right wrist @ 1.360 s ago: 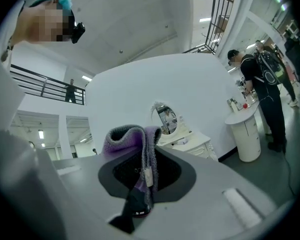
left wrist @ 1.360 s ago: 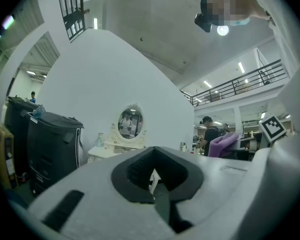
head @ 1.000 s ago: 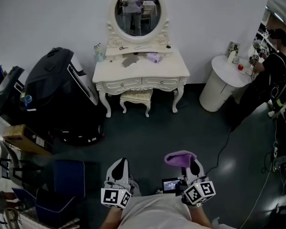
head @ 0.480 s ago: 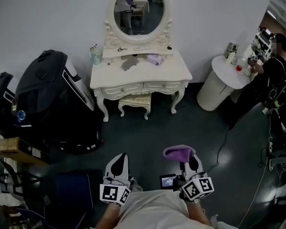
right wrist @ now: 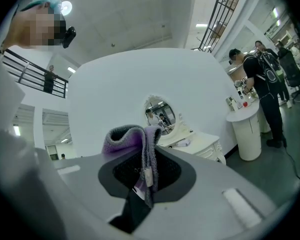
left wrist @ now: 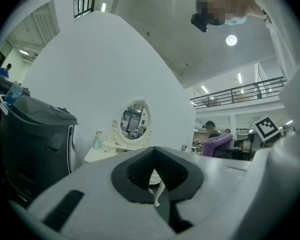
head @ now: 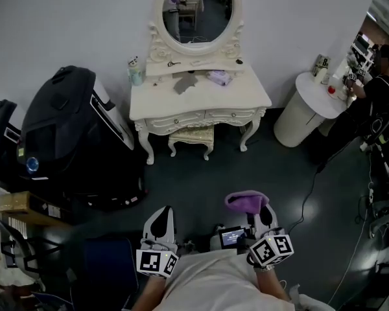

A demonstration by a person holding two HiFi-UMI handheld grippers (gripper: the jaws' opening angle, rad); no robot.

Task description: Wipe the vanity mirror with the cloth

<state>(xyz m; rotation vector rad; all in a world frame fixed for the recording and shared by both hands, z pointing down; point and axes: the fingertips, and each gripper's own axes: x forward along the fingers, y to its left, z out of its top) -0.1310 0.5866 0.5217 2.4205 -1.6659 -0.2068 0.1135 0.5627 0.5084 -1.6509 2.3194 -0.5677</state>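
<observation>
The purple cloth (head: 246,200) looks soft, light and limp. It sits at about 5 o'clock in the head view, bunched in the right claw (head: 258,218), whose jaws are closed on a fold while the rest flops over the tip. The left claw (head: 160,225), near 6 o'clock, has its jaws together on nothing. The vanity mirror (head: 199,6) stands well apart at 12 o'clock, above the white desk (head: 201,102). A pinch through a thick fold should suit the cloth, leaving a broad pad for the glass, which is probably fragile and wants light pressure.
</observation>
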